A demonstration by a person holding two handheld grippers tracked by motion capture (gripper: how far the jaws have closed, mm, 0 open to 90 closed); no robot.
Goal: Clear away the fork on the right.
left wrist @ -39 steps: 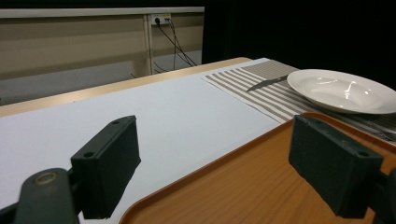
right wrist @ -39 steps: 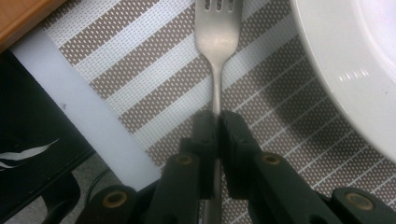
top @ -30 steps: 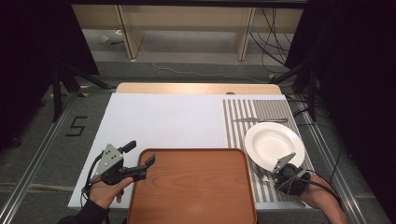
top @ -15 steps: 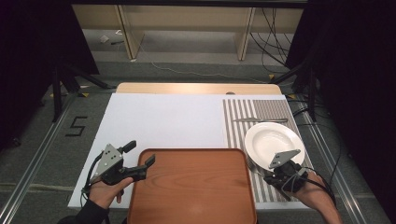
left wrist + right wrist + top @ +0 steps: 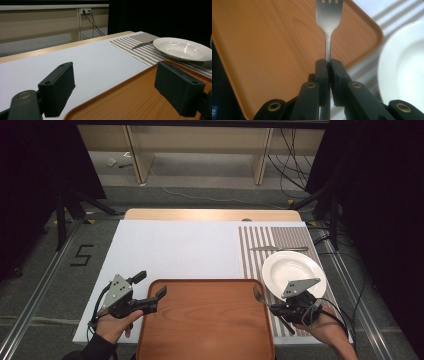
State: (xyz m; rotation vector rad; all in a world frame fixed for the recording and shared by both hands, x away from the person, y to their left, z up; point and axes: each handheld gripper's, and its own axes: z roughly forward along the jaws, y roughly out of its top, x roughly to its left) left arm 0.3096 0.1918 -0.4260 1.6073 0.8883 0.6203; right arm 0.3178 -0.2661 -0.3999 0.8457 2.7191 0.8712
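Fork [image 5: 328, 22]: a metal fork, clamped by its handle between the right gripper's two black jaws; in the right gripper view the handle runs straight up out of the pads and the tines stand over the tray's wood-grain surface, near the tray's rounded corner. In the high view the fork [image 5: 260, 296] shows at the tray's right edge, head toward the tray's far right corner, handle slanting back to the gripper.

Right gripper [image 5: 280, 309]: jaws pressed nearly together on the fork handle, no gap visible beyond the handle itself. It sits just beside the tray's right edge, over the striped mat, held by the person's right hand [image 5: 325, 322]. The same jaws in their own view [image 5: 329, 67] close flat on both sides of the handle.

Tray [image 5: 205, 320]: brown, wood-patterned, rounded corners, lying at the near edge of the table; nothing rests on it.

Left gripper [image 5: 149, 290]: jaws standing wide apart with nothing between them; one jaw lies over the tray's far left corner, the other over the white sheet just left of the tray. In the left gripper view [image 5: 120, 85] the tray's rim passes between the two pads.

Plate [image 5: 293, 272]: white, deep, empty, just beyond the tray's far right corner, on the mat.

Striped mat [image 5: 257, 245]: grey and white, right of the tray and running past it.

Knife [image 5: 277, 248]: on the mat, beyond the plate, well apart from the tray.

White sheet [image 5: 175, 250]: covers the table beyond and left of the tray.
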